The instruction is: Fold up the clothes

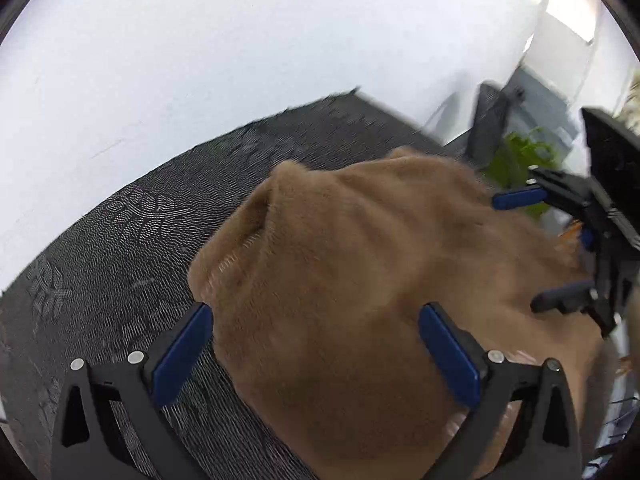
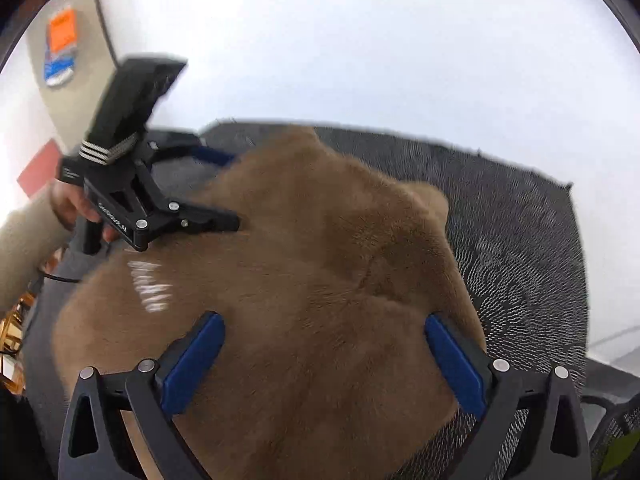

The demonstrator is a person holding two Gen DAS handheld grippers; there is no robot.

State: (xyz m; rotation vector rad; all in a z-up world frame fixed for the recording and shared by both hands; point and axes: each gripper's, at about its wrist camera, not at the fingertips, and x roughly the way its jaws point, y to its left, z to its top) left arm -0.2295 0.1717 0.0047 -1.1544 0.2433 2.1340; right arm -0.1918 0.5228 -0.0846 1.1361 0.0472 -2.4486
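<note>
A brown fuzzy garment lies bunched on a tabletop covered with a dark patterned cloth, filling the middle of both wrist views. In the left wrist view, the left hand-held gripper hangs over the near part of the garment with its blue-padded fingers spread wide, the fabric lying between them and nothing pinched. The right hand-held gripper shows at the right edge of that view, its two fingers parted above the garment's far side. From the right wrist view, the right hand-held gripper's own blue pads also stand wide apart over the fabric. There the left hand-held gripper appears at the left, held by a hand in a beige sleeve. A white printed mark shows on the garment, blurred. Behind the tabletop rises a white wall, and a green plant stands off to the right
</note>
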